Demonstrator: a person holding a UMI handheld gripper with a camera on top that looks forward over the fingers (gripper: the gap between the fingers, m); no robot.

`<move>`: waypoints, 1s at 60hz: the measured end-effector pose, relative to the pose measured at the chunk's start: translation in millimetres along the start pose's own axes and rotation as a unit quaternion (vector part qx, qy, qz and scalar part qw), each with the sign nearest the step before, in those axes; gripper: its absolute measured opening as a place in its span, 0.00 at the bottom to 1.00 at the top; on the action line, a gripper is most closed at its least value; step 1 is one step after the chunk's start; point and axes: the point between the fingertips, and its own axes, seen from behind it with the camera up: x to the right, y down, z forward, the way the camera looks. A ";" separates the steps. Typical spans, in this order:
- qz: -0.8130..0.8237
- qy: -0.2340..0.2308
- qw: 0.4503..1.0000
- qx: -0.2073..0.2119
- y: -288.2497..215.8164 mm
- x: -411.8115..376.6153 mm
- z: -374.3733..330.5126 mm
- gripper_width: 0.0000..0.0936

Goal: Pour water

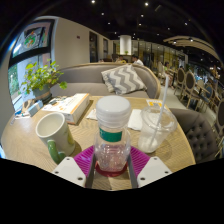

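A clear plastic water bottle point(112, 140) with a white cap and a green band stands upright between my fingers. My gripper point(112, 162) is shut on its lower body, and the magenta pads point(86, 158) press on both sides. Just beyond it to the right, an empty clear glass point(155, 128) stands on the round wooden table point(30, 150). A white and green mug point(52, 135) stands on the table to the left of the bottle.
A wooden box point(68, 105) lies at the far left of the table and white paper point(138, 118) lies behind the glass. Beyond the table are a potted plant point(40, 78), a grey sofa with a zigzag cushion point(122, 78) and chairs point(190, 90) at the right.
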 end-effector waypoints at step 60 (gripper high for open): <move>0.017 0.078 0.996 -0.048 -19.9 -107.0 -319.1 0.91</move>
